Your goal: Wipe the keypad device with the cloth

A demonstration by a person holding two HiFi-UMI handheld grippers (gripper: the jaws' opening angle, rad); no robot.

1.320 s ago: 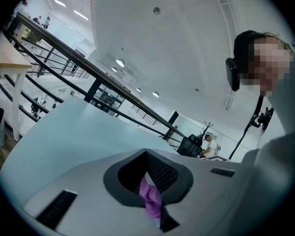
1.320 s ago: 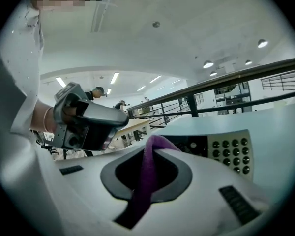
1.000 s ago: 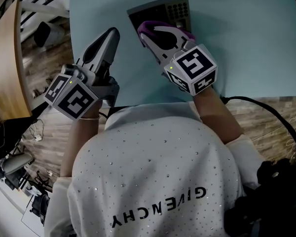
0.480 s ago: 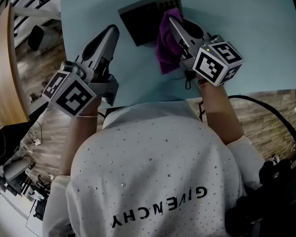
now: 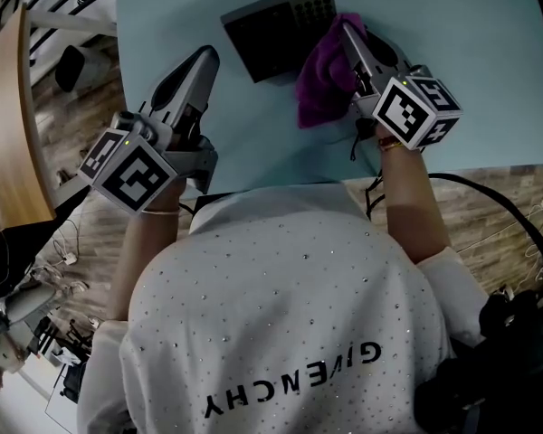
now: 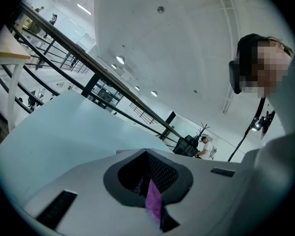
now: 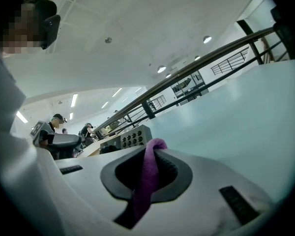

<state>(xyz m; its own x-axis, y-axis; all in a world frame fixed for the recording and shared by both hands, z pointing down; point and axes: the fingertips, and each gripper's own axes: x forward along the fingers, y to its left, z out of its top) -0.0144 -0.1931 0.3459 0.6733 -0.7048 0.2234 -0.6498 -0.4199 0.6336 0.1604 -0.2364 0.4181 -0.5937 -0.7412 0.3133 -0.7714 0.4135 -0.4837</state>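
right gripper (image 5: 351, 39) clamped on purple cloth (image 5: 321, 84), shifted right since earlier; cloth now hangs at right edge of keypad device (image 5: 271, 34) on table (image 5: 489, 61). left gripper (image 5: 199, 61) jaws together, unmoved.

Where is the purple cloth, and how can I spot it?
Look at the pale blue table, then find the dark keypad device near its far edge. At its right side hangs the cloth, pinched in the right gripper; it is the only soft, purple thing there.

Right tongs (image 7: 153, 155) clamped on purple cloth (image 7: 146, 182); keypad device (image 7: 133, 139) beyond.
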